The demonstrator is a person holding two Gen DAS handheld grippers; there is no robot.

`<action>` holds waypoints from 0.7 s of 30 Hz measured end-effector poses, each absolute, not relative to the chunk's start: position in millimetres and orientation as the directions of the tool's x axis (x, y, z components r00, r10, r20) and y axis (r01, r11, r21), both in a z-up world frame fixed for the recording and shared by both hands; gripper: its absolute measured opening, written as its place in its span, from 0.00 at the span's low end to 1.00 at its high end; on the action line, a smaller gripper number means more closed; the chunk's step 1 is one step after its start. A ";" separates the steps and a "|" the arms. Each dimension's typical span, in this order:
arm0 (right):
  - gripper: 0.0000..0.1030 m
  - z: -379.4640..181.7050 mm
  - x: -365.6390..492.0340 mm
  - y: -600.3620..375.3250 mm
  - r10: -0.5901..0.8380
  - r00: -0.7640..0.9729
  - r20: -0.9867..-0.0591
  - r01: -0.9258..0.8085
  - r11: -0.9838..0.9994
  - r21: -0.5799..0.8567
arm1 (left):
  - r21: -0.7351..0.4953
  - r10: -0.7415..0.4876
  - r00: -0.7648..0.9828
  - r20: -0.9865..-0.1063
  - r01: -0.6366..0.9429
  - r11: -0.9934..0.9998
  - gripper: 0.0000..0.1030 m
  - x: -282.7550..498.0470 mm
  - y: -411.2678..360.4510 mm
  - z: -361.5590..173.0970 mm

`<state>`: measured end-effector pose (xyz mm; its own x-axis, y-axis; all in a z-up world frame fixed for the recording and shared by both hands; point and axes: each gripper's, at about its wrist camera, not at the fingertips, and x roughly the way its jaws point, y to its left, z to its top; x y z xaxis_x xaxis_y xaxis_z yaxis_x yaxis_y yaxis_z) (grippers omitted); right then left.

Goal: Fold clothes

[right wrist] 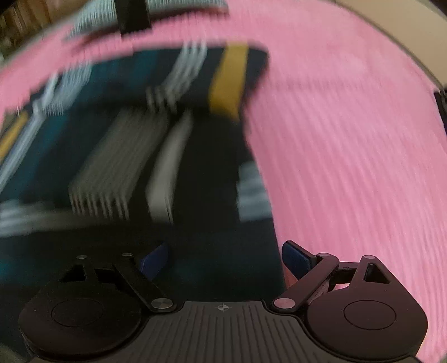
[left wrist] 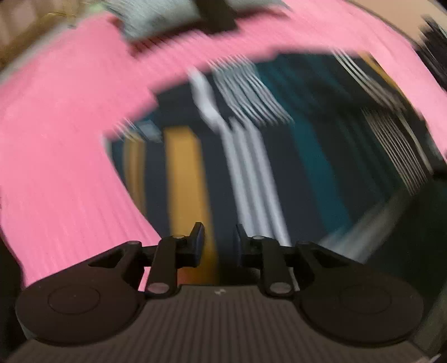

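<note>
Both views are smeared by motion blur. A dark navy and teal garment (left wrist: 313, 156) with white and yellow stripes lies spread on a pink cover (left wrist: 61, 117). In the left wrist view my left gripper (left wrist: 219, 240) hovers over a yellow stripe (left wrist: 187, 178); its fingers stand a narrow gap apart with nothing between them. In the right wrist view the same garment (right wrist: 117, 92) fills the left half, on the pink cover (right wrist: 349, 145). My right gripper (right wrist: 223, 257) is wide open above the garment's dark right edge, with nothing held.
At the far edge of the pink cover lies a grey-white cloth (left wrist: 145, 25) with a black object (left wrist: 215, 14) beside it; both show again as the cloth (right wrist: 95, 19) and the black object (right wrist: 134, 14). Bare pink cover stretches right of the garment.
</note>
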<state>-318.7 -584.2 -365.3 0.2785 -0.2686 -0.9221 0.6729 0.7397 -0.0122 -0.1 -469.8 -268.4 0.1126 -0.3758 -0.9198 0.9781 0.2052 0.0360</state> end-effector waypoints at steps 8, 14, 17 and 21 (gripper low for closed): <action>0.89 -364.5 -385.9 -531.9 -0.259 0.169 -0.951 0.683 0.726 -0.076 | -0.017 -0.284 0.001 -0.959 0.998 0.061 0.25 -84.8 -390.5 -274.2; 0.89 -368.8 -420.5 -523.3 -0.192 0.159 -0.968 0.641 0.766 -0.047 | 0.014 -0.225 0.022 -0.974 0.999 0.038 0.26 -131.0 -335.9 -274.0; 0.89 -369.5 -421.6 -523.0 -0.174 0.191 -0.966 0.554 0.832 -0.040 | 0.059 -0.197 0.074 -0.978 0.995 0.084 0.26 -145.9 -310.7 -270.3; 0.94 -372.4 -426.3 -522.1 -0.157 0.229 -0.961 0.432 0.901 -0.044 | 0.140 -0.166 0.144 -0.976 0.990 0.033 0.26 -180.6 -284.1 -262.7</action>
